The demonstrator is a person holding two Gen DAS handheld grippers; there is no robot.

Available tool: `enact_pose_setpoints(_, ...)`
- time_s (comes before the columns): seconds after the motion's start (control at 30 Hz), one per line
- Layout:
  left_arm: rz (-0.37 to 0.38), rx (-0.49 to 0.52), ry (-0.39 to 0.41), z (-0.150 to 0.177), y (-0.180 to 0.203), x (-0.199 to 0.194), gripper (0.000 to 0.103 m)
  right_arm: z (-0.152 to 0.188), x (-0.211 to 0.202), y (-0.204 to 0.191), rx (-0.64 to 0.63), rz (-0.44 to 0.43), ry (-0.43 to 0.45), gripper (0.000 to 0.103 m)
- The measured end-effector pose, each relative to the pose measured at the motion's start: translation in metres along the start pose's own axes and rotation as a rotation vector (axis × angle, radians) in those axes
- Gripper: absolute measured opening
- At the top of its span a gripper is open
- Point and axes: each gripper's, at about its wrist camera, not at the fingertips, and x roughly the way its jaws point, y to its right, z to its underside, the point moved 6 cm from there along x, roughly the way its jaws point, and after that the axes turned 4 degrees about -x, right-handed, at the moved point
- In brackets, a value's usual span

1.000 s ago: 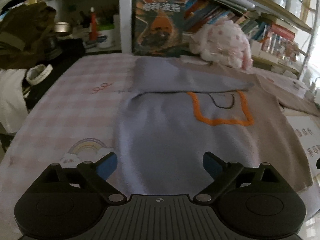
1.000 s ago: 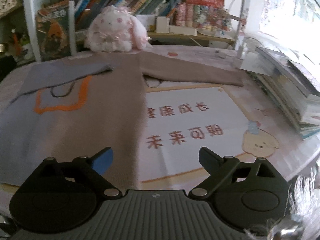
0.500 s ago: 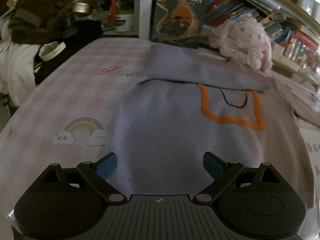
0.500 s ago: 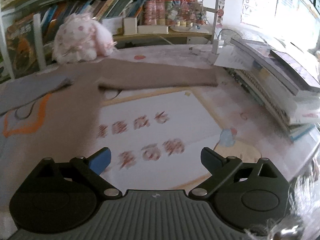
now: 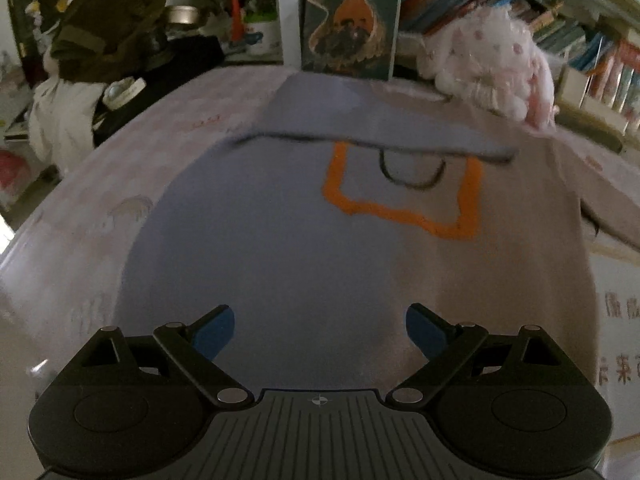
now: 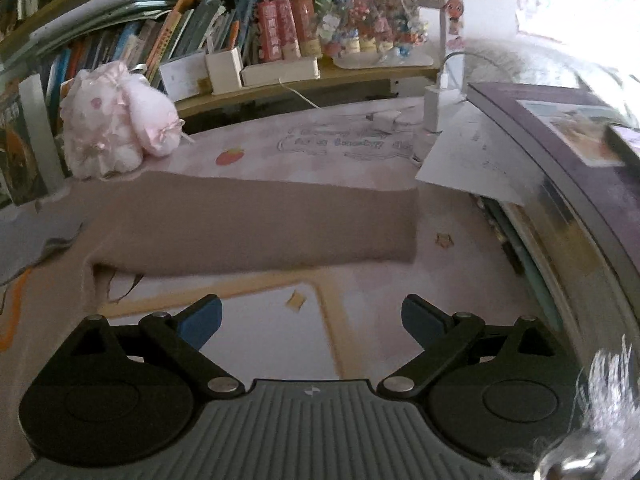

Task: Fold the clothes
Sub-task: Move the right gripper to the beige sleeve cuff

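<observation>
Leftmost, the left gripper [image 5: 319, 331] hovers spread and empty above the two-tone sweater [image 5: 304, 248] lying flat on the table [image 5: 80, 216]; rightward, the right gripper [image 6: 311, 320], likewise released, faces its outstretched brown sleeve [image 6: 256, 228].

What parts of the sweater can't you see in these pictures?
- Bottom hem of the blue-and-tan knit sweater: left wrist view, hidden behind the open left gripper.
- Top of its orange outlined design: covered by the folded-over blue sleeve.
- Sweater body: right wrist view, cut off by the left edge; only the tan sleeve shows beyond the open right gripper.
</observation>
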Motion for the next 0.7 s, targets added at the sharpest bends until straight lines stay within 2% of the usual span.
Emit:
enact_pose_setpoints(0.17, -0.087, 0.007, 0.002, 0.009, 0.010, -0.010, 0.095, -0.011, 0.024, 0.023, 0.007, -0.013, -0.014, 0.095)
enact_pose_setpoints(0.27, -0.080, 0.001, 0.009, 0.007, 0.017, -0.015, 0.095, -0.013, 0.037, 0.031, 0.017, -0.025, -0.031, 0.091)
enact_pose_setpoints(0.33, -0.072, 0.024, 0.009, 0.005, 0.026, -0.018, 0.095, -0.014, 0.043, 0.035, 0.030, -0.038, -0.035, 0.084)
enact_pose_setpoints(0.5, -0.082, 0.122, 0.008, 0.005, 0.049, -0.022, 0.095, -0.021, 0.052, 0.040, 0.052, -0.043, 0.011, 0.082)
enact_pose_setpoints(0.7, -0.102, 0.167, 0.000, 0.005, 0.059, -0.026, 0.095, -0.034, 0.064, 0.055, 0.168, -0.006, 0.096, 0.068)
